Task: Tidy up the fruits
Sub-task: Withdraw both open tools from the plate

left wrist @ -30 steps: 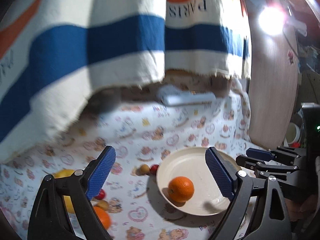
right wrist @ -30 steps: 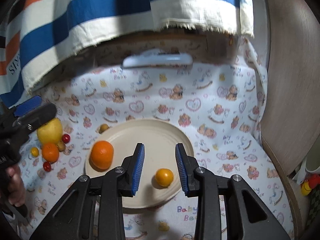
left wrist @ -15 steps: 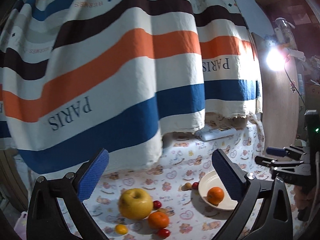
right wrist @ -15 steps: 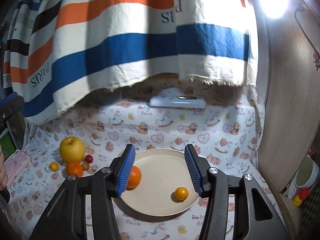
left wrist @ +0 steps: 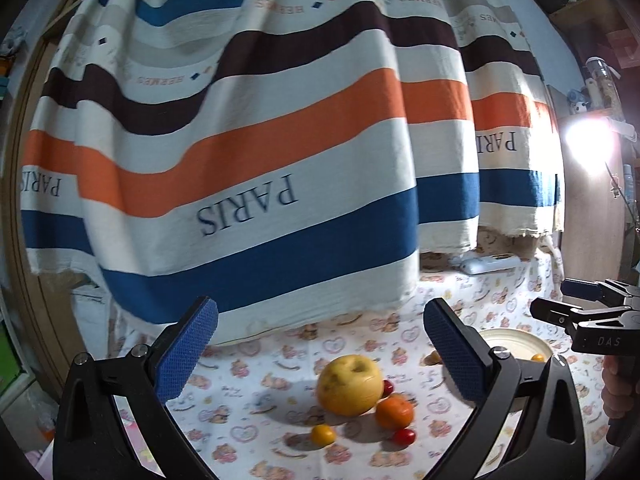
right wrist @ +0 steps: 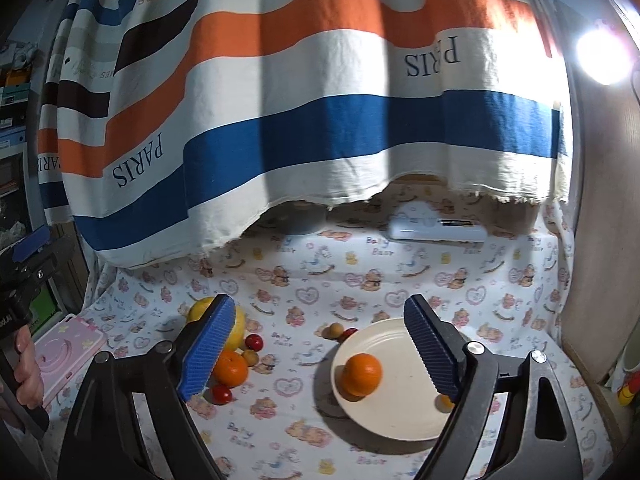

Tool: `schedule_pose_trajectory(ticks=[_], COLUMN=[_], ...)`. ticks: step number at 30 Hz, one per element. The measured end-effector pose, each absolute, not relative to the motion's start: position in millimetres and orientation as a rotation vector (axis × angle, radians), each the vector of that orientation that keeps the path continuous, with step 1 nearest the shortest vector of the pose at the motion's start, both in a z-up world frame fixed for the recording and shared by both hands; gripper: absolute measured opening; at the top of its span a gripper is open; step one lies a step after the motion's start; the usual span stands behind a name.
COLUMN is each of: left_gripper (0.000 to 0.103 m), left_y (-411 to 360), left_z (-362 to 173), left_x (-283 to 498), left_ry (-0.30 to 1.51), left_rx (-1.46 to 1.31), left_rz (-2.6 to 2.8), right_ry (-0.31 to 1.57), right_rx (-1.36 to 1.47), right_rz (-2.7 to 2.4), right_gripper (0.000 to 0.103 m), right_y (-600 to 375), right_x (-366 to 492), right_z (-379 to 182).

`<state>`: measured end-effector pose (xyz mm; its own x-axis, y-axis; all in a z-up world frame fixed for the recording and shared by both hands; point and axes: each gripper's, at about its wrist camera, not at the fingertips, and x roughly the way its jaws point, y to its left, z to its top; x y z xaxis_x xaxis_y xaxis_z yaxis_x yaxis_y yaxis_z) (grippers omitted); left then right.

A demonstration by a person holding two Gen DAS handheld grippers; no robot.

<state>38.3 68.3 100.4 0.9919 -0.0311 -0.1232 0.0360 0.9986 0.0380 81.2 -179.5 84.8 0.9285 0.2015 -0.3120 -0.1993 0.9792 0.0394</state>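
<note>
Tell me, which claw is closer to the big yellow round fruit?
Left. The left claw hovers right over the big yellow round fruit; the right claw is above the plate.

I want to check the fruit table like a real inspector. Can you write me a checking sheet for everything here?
Surface: tablecloth printed with little bears and hearts.
Job's things: cream plate holds a big orange and a small orange fruit, partly hidden by a finger. Off the plate, a cluster: large yellow fruit, an orange, a small yellow tomato, a red tomato.
Clutter: white flat device at the back, pink case at the left edge.
Grippers: left gripper wide open, empty; right gripper jaws opening, holding nothing.
Cables: nothing seen.
Surroundings: striped cloth hanging behind, bright lamp, wooden panel.
</note>
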Motion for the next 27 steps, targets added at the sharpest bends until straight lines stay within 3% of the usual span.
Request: schedule_pose_trajectory(ticks=[4,5,27], left_gripper=[0.102,0.102,0.102], left_y=[81,84,102], left_z=[93,91,35], left_x=[39,40,98], left_ry=[0.125,0.129,0.413], left_rx=[0.029,0.024,-0.040], left_rz=[-0.019,-0.017,-0.045], right_ry=[0.341,0.342,0.441], right_rx=[0.018,0.022,-0.013], right_rz=[0.215,0.217,0.275], right_gripper=[0.096,0.103,0.103], right_y=[-164,-161,-118], right_x=[90,92,132], right_z=[78,77,25])
